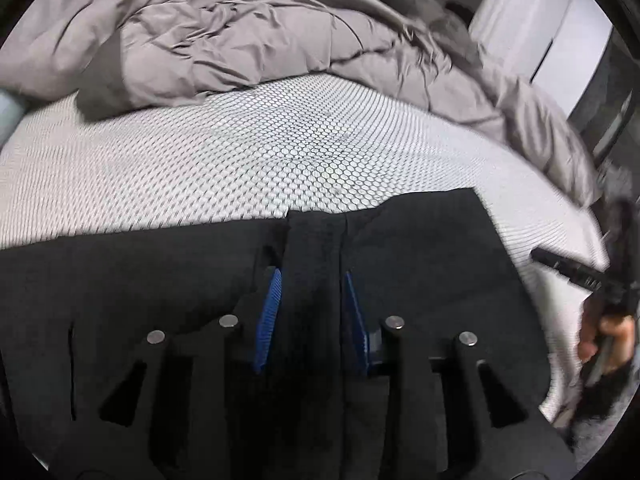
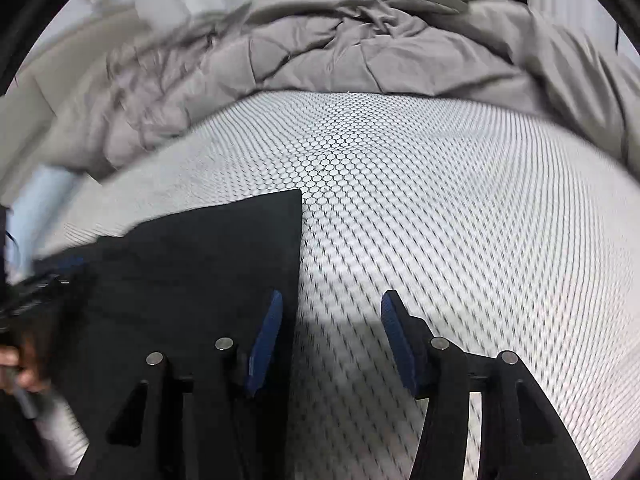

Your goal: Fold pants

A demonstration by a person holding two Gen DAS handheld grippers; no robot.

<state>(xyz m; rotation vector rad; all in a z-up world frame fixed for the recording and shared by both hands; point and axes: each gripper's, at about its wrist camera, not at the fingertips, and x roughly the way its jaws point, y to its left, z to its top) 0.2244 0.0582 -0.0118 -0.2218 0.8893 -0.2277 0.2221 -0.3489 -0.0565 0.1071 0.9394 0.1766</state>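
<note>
Black pants point(image 1: 140, 272) lie flat on a white mattress with a honeycomb mesh cover point(image 1: 200, 160). My left gripper point(image 1: 311, 308) is shut on a raised fold of the pants, and the dark cloth fills the gap between its blue pads. In the right wrist view the pants point(image 2: 192, 264) end in a straight edge and a sharp corner. My right gripper point(image 2: 330, 336) stands open just right of that edge. Its left finger hangs over the cloth, and only bare mattress point(image 2: 440, 200) shows between its pads.
A crumpled grey duvet point(image 1: 200, 32) is piled along the far side of the bed point(image 2: 320, 56). A hand point(image 1: 608, 332) holding the other tool shows at the right edge of the left wrist view. White cupboard doors point(image 1: 540, 20) stand beyond the bed.
</note>
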